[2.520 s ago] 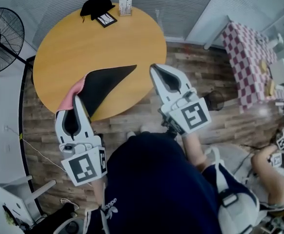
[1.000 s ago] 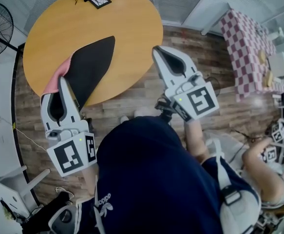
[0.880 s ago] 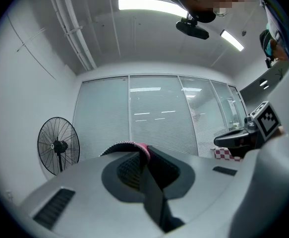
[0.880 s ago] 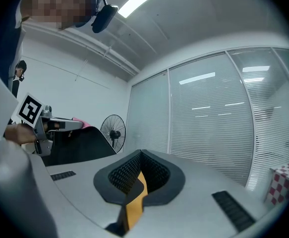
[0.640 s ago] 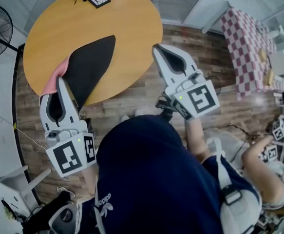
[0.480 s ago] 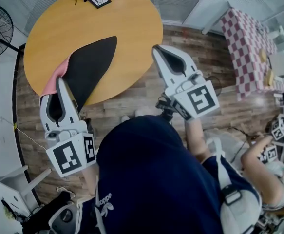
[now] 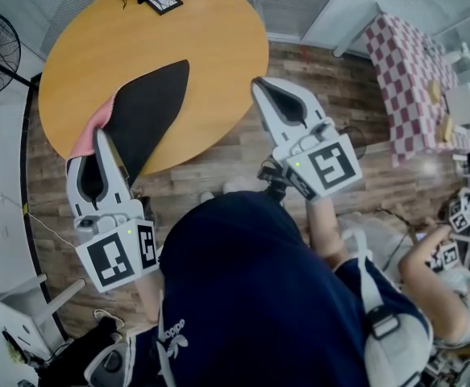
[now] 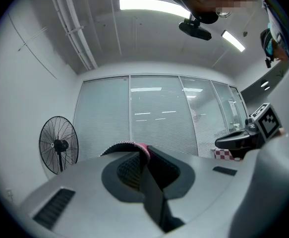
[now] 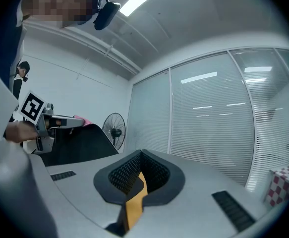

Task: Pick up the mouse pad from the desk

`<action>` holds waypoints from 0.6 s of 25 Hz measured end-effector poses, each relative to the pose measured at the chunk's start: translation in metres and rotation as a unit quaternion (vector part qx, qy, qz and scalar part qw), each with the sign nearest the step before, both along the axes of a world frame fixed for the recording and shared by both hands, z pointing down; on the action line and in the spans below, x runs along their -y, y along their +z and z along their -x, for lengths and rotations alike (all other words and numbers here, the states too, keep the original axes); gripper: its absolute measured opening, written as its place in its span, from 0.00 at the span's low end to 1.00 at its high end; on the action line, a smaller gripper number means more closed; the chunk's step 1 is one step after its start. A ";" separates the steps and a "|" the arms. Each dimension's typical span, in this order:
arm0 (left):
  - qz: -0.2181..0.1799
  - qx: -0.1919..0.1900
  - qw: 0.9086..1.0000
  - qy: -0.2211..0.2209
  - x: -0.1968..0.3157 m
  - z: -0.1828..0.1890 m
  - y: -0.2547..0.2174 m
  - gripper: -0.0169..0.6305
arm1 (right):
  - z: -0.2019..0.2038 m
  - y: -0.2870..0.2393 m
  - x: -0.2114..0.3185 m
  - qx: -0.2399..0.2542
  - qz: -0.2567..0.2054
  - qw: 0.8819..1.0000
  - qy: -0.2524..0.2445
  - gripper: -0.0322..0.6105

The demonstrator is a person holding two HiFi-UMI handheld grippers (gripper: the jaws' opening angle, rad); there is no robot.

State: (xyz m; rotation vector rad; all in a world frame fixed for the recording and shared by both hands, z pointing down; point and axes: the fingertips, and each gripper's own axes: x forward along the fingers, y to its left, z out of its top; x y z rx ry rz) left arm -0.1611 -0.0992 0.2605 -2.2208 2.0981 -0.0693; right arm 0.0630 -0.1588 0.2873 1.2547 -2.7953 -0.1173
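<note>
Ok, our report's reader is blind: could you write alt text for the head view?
Seen from above, the left tool grips a black mouse pad with a pink underside, lifted over a round wooden table. The right tool hangs shut and empty nearby.

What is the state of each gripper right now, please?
Left gripper: closed on the mouse pad.
Right gripper: closed, holding nothing.
</note>
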 end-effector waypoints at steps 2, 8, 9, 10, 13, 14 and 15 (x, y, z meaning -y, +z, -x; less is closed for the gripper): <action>0.000 0.000 1.000 0.000 0.000 0.000 0.000 0.05 | 0.000 0.001 0.000 -0.003 0.000 1.000 0.000 0.05; 0.000 0.001 1.000 0.001 0.002 0.000 0.000 0.05 | 0.000 0.002 0.001 -0.004 -0.001 1.000 -0.002 0.05; 0.000 0.001 1.000 0.001 0.002 -0.001 0.000 0.05 | 0.000 0.002 0.002 -0.004 -0.001 1.000 -0.002 0.05; 0.000 0.001 1.000 0.001 0.002 -0.001 0.000 0.05 | 0.000 0.002 0.002 -0.004 -0.001 1.000 -0.003 0.05; 0.000 0.001 1.000 0.001 0.002 0.000 0.001 0.05 | 0.000 0.003 0.001 -0.006 0.001 1.000 -0.003 0.05; 0.001 0.000 1.000 0.001 0.002 0.000 0.001 0.05 | 0.000 0.003 0.002 -0.006 0.001 1.000 -0.003 0.05; 0.001 -0.001 1.000 0.001 0.003 0.000 0.002 0.05 | 0.000 0.004 0.002 -0.007 0.001 1.000 -0.003 0.05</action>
